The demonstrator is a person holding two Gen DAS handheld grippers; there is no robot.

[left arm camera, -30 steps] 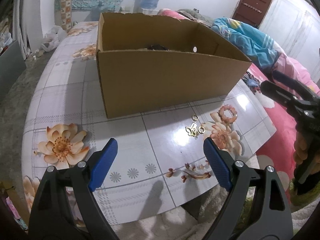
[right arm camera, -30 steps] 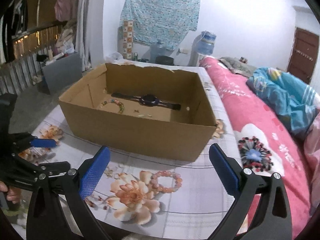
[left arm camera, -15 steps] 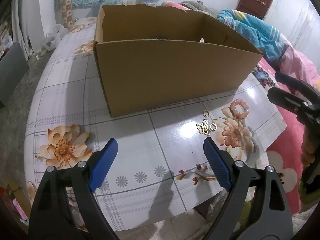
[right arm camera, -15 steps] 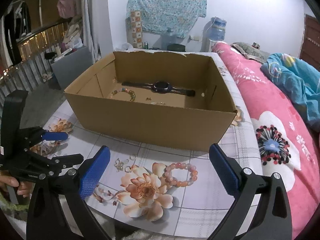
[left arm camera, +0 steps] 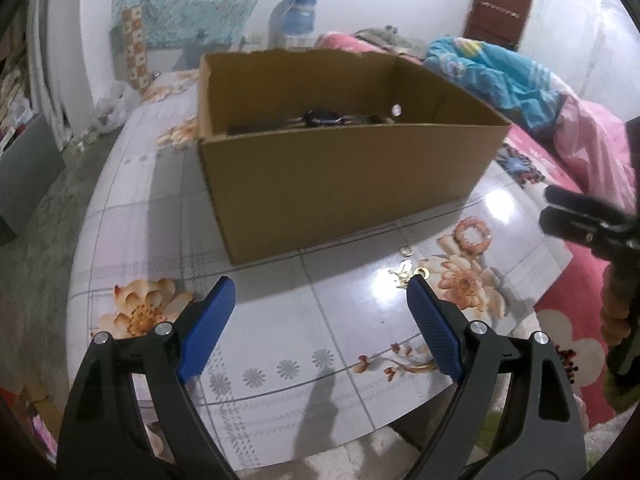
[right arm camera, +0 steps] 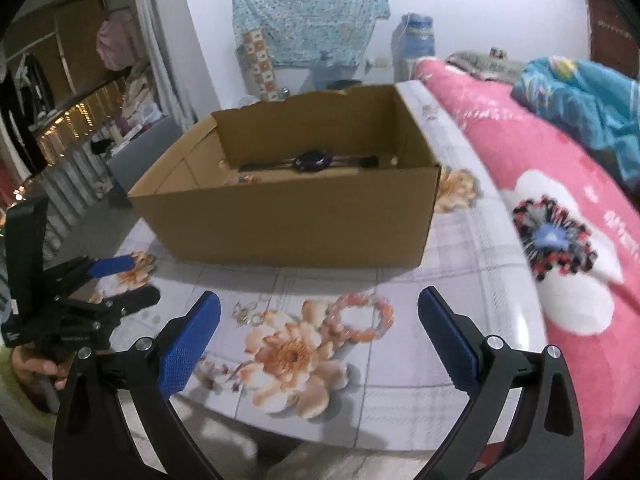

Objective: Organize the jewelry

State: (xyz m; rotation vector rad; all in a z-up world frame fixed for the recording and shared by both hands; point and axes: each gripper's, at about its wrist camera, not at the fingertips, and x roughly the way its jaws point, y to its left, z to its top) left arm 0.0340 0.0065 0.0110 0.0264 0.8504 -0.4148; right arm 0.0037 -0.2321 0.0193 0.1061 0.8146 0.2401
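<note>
While both of my grippers hover over the near edge of the table (left arm camera: 168, 216), neither has hold of anything: the left gripper (left arm camera: 320, 304) and the right gripper (right arm camera: 318, 320) each stand with jaws spread wide and nothing between the blue pads.

What is left to put away lies in front of the cardboard box (right arm camera: 288, 224), on the flowered table top. A pink bead bracelet (right arm camera: 360, 316) lies flat, a closed ring with no long axis to speak of, so I judge it can be pinched across its band from almost any side. Just beside it, toward my left, sits a small tangle of gold earrings (right arm camera: 250, 312); their exact shapes are too small and blurred to make out. Inside the box a dark watch (right arm camera: 312, 160) lies stretched along the far wall, with what looks like another beaded piece near it.

From my right gripper the bracelet lies nearly dead ahead, between the lines of the two fingers, and near. From my left gripper it lies ahead and well off to the right (left arm camera: 474, 234), while the earrings (left arm camera: 408, 270) sit just beyond the tip of its right-hand finger. So I judge the right gripper better placed for the bracelet and the left for the earrings.
</note>
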